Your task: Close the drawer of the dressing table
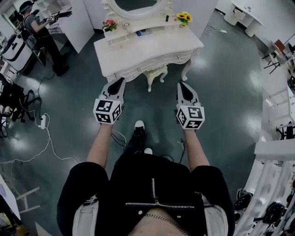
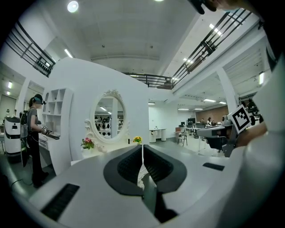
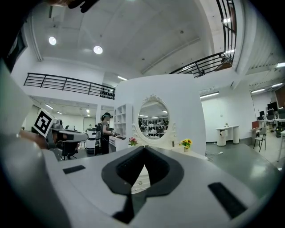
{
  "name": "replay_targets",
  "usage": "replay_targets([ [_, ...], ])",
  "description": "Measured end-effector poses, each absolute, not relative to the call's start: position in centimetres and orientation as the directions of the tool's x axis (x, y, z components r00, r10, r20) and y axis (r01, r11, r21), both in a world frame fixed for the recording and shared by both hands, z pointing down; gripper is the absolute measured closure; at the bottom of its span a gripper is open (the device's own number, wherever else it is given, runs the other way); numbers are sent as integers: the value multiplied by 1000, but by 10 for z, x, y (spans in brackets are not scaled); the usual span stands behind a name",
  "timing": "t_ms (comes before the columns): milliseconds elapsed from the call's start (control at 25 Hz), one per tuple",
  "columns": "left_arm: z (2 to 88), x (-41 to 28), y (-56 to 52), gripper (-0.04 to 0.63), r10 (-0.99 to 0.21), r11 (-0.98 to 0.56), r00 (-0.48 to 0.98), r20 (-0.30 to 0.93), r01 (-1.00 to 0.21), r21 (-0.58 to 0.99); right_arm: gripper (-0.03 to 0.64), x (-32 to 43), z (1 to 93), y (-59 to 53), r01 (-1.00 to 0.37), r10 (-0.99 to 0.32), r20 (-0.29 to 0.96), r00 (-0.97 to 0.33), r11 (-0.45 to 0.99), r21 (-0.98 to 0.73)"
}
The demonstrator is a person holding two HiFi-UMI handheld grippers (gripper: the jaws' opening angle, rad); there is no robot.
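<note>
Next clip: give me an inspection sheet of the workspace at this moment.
Surface: white dressing table, top mostly bare.
Job's things: drawer, too unclear to tell whether it is open or closed.
Clutter: pink flowers and yellow flowers beside the mirror.
Grippers: left gripper and right gripper shut, empty, short of the table.
Cables: white cable on the floor, left.
Surroundings: another person far left; white desks.

Head view steeply down from above; both gripper views level, toward the same dressing table (image 1: 152, 48).
</note>
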State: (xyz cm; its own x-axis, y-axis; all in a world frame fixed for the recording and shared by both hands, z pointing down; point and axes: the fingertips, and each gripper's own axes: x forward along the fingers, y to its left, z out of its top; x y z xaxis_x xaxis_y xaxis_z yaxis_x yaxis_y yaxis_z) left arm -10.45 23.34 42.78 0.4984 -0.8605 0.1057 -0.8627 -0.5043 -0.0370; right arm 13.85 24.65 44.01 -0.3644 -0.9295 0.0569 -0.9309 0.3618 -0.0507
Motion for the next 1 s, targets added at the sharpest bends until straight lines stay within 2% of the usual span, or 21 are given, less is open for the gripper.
replay_targets([
  [640,438,-126,41,568,-839,-537,533,115,-843,-10,614,106,436,66,-940,-935,93,-341,339,-35],
  [1000,444,-153,-27,568,-837,-537,532,127,-844,-1,614,73,434,-1,-935,-928,119,-353,355,1],
])
